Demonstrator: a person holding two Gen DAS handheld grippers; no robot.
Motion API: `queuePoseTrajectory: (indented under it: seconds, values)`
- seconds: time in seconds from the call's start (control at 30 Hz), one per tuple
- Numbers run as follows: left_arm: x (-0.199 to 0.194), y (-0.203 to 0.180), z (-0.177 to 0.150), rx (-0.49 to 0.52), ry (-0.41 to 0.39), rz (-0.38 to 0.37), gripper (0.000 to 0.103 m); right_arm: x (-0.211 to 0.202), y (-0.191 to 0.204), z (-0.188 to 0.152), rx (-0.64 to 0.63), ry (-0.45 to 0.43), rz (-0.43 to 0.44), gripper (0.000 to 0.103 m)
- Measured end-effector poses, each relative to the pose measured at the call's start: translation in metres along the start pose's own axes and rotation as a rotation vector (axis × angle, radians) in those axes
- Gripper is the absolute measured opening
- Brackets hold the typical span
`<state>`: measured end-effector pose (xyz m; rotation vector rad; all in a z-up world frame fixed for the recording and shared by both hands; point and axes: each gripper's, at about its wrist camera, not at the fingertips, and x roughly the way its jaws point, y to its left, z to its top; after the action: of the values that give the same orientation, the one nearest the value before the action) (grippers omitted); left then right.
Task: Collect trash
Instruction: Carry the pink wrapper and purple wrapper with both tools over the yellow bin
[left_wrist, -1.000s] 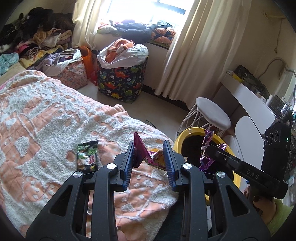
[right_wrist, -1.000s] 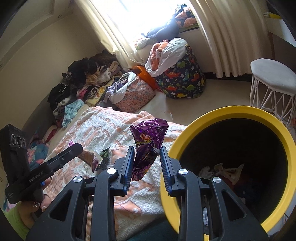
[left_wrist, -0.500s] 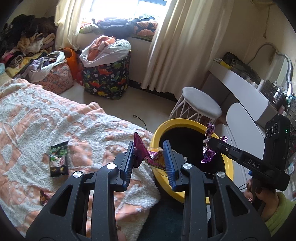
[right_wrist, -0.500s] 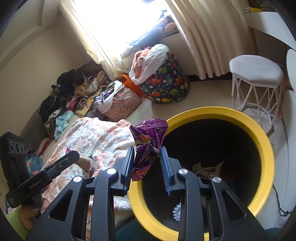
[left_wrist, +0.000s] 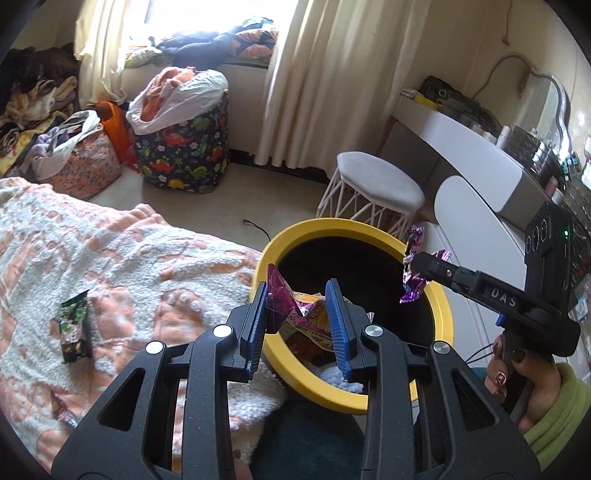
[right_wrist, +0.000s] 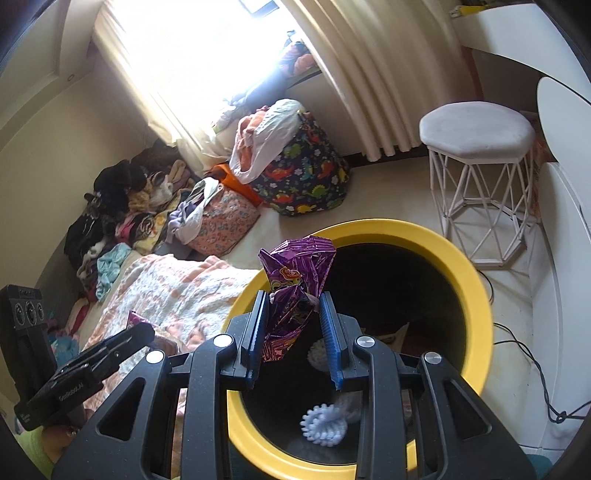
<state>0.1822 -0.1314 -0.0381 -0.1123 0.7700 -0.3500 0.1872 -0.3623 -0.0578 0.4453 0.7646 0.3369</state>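
Sunlit bedroom, cluttered floor, and the yellow-rimmed bin (right_wrist: 476, 291) sits right at the bed's edge. My right gripper (right_wrist: 293, 325) pinches a purple wrapper (right_wrist: 295, 284) over the bin's mouth; my left gripper (left_wrist: 301, 315) grips a pink snack bag (left_wrist: 295, 314) above the near rim. To drop cleanly, I'd say get both loads well inside the rim before letting go, so nothing flutters onto the blanket (left_wrist: 129, 258). Count: two wrappers in my grippers, one green packet (left_wrist: 74, 328) on the blanket, another scrap (left_wrist: 62, 406) near its edge.
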Motion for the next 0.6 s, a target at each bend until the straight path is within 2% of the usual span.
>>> queuePoseTrajectory:
  seconds: [0.6]
  values:
    - [0.035, -0.042, -0.01, 0.111, 0.076, -0.062, 0.025, -0.003, -0.031, 0.0, 0.066, -0.01, -0.05, 0.028]
